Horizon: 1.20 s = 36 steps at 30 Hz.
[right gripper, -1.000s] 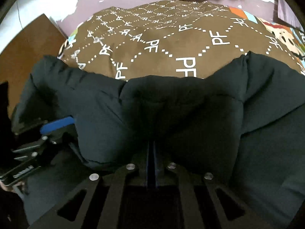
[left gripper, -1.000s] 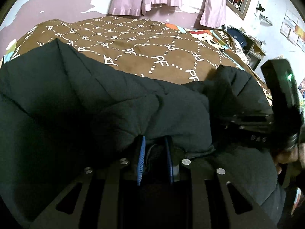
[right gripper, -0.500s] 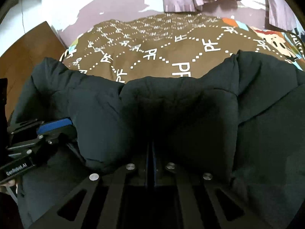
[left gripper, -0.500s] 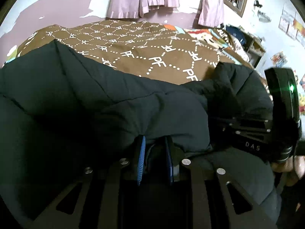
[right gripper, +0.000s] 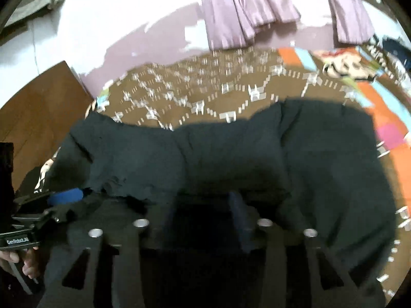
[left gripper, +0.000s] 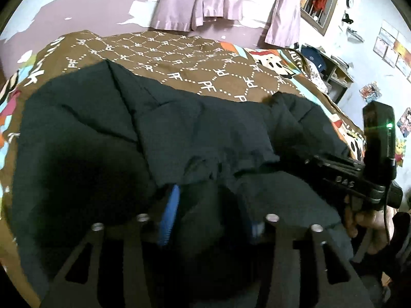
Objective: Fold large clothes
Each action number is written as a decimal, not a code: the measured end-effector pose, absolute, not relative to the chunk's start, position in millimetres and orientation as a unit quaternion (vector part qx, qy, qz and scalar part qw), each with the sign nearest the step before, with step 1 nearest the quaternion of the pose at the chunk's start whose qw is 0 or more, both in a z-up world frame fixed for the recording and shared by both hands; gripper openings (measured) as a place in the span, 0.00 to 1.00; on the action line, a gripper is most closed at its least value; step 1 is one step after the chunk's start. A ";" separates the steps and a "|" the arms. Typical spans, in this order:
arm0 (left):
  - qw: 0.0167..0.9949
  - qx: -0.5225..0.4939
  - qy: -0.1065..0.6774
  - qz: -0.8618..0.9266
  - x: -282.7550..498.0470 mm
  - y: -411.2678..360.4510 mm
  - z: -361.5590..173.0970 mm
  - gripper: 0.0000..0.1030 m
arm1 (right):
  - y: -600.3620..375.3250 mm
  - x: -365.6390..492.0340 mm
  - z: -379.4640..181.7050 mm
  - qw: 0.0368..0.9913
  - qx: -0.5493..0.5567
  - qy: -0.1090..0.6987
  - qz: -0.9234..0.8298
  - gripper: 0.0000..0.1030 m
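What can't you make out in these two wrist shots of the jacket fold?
- Left wrist: right gripper fingertips, buried in the black puffer jacket.
- Right wrist: blanket lettering, motion-blurred.
- Right wrist: left gripper mostly cut off by the left edge.
- Both views: the jacket's near hem, hidden behind the gripper frames.

We see a matt black quilted-cloth jacket (left gripper: pixel 179 133) on a soft brown printed bedspread (left gripper: pixel 185 61); hand-held gripper (left gripper: pixel 208 215) w/ matt black plastic, blue ribbed pads (left gripper: pixel 169 213), shiny metal bolts; satiny lilac curtains (right gripper: pixel 246 7).

The jacket (left gripper: pixel 159 138) lies on the bedspread (left gripper: pixel 179 61), curtains (left gripper: pixel 200 0) behind on the wall
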<state>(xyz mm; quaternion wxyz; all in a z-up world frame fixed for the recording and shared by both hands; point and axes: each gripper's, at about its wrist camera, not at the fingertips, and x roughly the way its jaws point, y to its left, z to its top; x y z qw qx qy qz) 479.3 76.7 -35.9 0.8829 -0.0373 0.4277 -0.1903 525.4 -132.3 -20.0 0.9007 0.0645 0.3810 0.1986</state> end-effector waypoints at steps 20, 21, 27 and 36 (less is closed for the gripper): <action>0.920 -0.035 0.377 -0.100 361.1 87.5 64.3 0.95 | -148.1 405.9 94.3 0.918 0.055 0.325 0.221 0.94; 0.923 -0.023 0.371 -0.102 352.2 84.9 72.3 0.95 | -148.3 399.4 100.3 0.918 0.054 0.323 0.222 0.94; 0.931 0.032 0.347 -0.108 309.0 72.7 117.1 0.95 | -152.1 354.1 146.4 0.922 0.049 0.303 0.236 0.95; 0.930 0.078 0.344 -0.106 264.1 68.4 184.0 0.95 | -152.9 285.4 187.3 0.923 0.029 0.293 0.247 0.97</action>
